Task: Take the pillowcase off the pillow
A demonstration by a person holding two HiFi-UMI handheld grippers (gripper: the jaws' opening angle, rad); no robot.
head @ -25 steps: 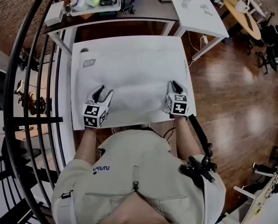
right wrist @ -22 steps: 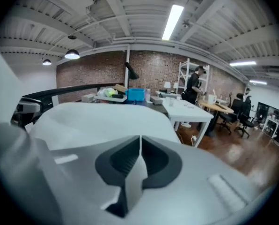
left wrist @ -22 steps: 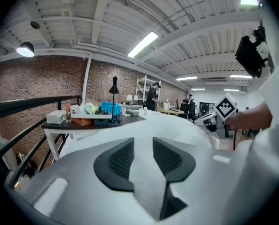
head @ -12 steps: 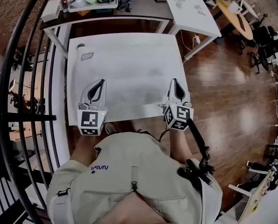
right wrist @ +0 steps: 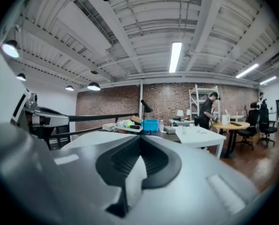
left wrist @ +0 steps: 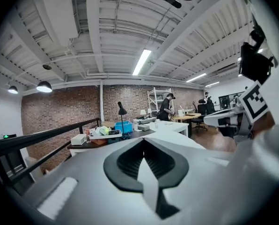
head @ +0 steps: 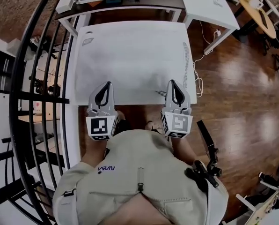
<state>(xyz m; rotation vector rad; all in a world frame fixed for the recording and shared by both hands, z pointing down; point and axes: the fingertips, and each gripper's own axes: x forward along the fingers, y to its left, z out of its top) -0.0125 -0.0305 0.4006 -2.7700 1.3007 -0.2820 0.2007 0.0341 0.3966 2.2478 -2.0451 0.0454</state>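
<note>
Left gripper view is showing our left claw [left wrist: 142, 142] pinching a white fold of the pillowcase [left wrist: 147, 186]; our right claw [right wrist: 139, 139] is pinching another. Beyond them, the pillowcase is lying across the table [head: 76, 95]. We are judging that keeping both pinches tight and pulling evenly is working best.

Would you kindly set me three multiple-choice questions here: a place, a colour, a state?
1. Where do the left gripper and right gripper grip the pillowcase?
A. its near edge
B. its far edge
C. its middle
2. What colour is the pillowcase?
A. blue
B. white
C. red
3. How do the left gripper's jaws stand?
A. wide apart, empty
B. shut on a cable
C. shut on pillowcase fabric
Answers: 1 A, both sit at its nearest edge in the head view; 2 B, it is white all over; 3 C, white fabric is pinched between them.
</note>
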